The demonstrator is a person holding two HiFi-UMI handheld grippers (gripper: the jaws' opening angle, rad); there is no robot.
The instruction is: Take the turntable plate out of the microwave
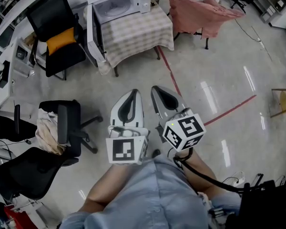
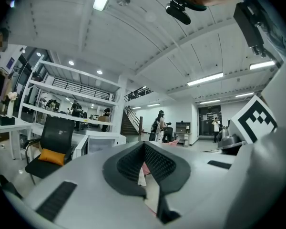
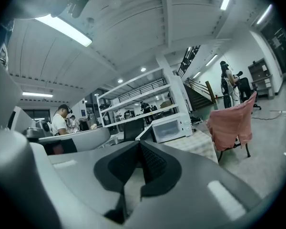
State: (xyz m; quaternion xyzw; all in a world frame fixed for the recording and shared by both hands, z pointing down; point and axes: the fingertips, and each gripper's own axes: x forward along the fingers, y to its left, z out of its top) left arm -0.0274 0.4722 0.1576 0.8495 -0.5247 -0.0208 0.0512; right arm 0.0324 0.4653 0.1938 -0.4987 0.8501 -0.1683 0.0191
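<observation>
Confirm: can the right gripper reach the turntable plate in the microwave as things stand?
Probably not yet. The microwave door stands open and the turntable plate shows, but the right gripper is shut and a stretch of floor away.

The microwave [image 1: 118, 2] sits on a table [image 1: 139, 32], far off. The plate [image 1: 115, 9] is inside. A chair [image 1: 57, 39] stands left of the table, a cloth [image 1: 200, 13] right. The left gripper [image 1: 133, 93] and right gripper [image 1: 157, 90] are near, side by side.
</observation>
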